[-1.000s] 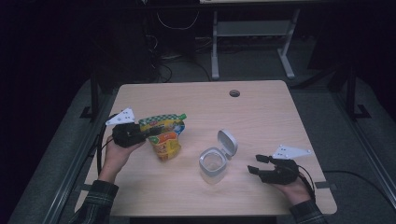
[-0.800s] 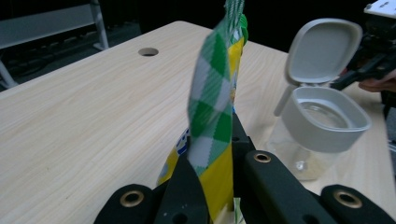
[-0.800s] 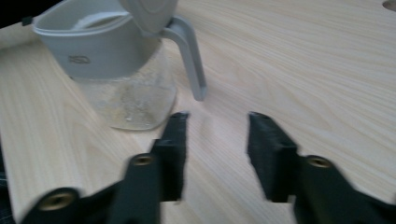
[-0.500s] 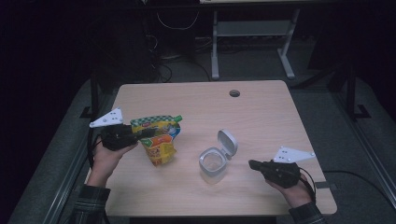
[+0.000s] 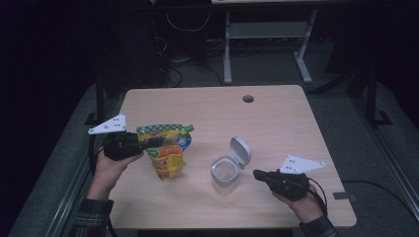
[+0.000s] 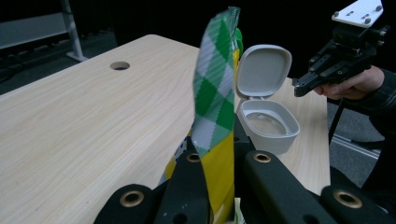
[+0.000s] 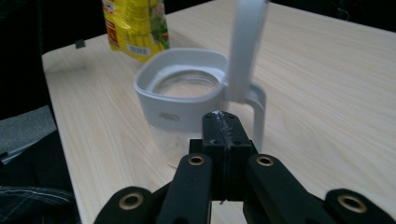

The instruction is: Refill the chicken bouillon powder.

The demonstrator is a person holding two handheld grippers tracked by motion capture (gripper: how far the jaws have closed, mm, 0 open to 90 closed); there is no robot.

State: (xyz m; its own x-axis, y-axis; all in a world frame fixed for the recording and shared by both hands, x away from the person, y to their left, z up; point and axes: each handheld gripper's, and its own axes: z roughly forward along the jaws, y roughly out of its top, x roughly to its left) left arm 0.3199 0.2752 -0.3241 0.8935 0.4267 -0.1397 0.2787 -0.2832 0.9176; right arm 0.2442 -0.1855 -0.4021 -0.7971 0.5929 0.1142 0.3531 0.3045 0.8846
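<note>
On the table's left side | left gripper (image 5: 148,144) clamped on snack pouch (image 5: 167,154), lifted, long axis hanging down | open-lid container (image 5: 226,172) sits to its right, so that's the way to pour | right gripper (image 5: 257,174) pinched shut on nothing, just beside container

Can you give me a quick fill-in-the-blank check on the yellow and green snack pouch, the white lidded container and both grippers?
1. The left gripper is shut on the yellow and green snack pouch's ____ edge.
2. The white plastic container's hinged lid stands ____.
3. The right gripper's jaws are ____, holding nothing.
4. The wooden table has a round ____ near its far edge.

Missing words: top; open; shut; hole
</note>
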